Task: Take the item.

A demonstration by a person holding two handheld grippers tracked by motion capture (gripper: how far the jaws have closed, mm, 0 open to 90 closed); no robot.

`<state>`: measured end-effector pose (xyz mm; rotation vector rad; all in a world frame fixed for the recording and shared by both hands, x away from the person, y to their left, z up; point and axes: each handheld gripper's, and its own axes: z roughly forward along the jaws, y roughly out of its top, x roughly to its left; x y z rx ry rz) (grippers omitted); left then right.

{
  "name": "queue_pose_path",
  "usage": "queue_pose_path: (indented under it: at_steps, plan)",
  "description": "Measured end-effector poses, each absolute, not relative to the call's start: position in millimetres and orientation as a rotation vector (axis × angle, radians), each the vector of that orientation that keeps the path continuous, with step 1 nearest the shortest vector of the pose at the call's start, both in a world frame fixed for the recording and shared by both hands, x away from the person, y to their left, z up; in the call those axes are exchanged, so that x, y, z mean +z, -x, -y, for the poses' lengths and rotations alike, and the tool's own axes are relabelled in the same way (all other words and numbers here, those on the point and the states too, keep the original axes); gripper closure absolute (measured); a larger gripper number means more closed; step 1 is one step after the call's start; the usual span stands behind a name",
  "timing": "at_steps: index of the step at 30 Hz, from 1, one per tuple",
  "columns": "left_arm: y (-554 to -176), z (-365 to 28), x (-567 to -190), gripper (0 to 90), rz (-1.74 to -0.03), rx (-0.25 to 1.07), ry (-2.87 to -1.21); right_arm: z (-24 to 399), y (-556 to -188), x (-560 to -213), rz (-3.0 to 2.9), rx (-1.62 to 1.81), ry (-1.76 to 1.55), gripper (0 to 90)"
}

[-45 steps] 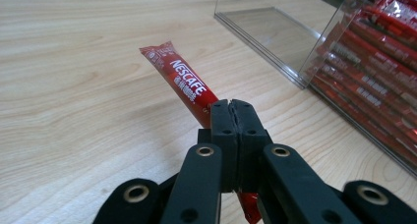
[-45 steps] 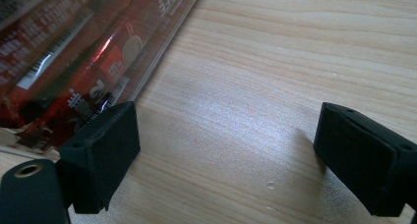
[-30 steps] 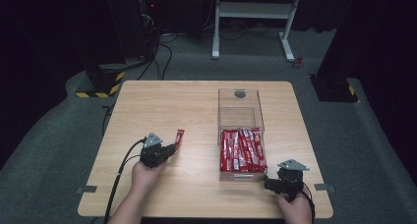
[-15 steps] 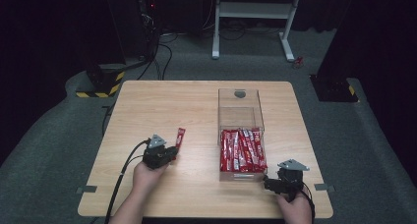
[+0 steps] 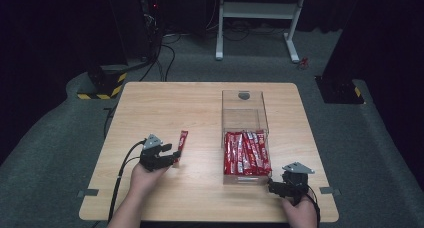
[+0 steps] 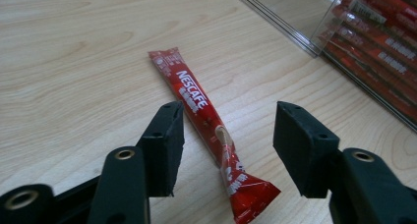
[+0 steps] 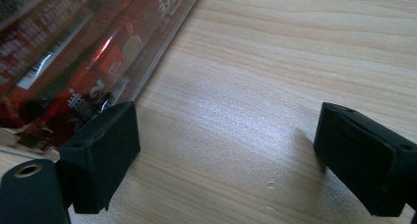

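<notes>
The red Nescafé coffee stick sachet (image 6: 205, 121) lies flat on the light wooden table (image 5: 200, 108), well to the left of the clear plastic box (image 5: 244, 119) that holds more red sachets; the left gripper (image 5: 172, 158) sits at the sachet's near end, its 2 jaws having just been opening, now standing apart on either side of the sachet without pressing it; the right gripper (image 5: 272, 187) rests by the box's near right corner, jaws wide apart with bare table between them.

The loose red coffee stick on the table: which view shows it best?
The left gripper view: the coffee stick lies flat between the open, just-opened fingers, its Nescafe print readable. The high view shows it as a small red strip beside the left gripper. The right gripper view looks at the clear box.
</notes>
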<state>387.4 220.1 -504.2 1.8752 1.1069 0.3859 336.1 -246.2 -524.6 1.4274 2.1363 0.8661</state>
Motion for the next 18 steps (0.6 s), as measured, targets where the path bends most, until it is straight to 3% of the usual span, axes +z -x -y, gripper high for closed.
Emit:
queue_pose_path:
  at_steps: [9,18]
  plan:
    - [-379.4,-237.9,-504.6,35.5,-1.149,0.432,-1.818,246.3,-335.9,-524.5,-2.138,0.867,-1.427,9.9]
    - [-369.4,-254.2,-506.4,32.5,-1.18,0.484,-1.844,246.3,-335.4,-524.5,-2.141,0.868,-1.427,9.9]
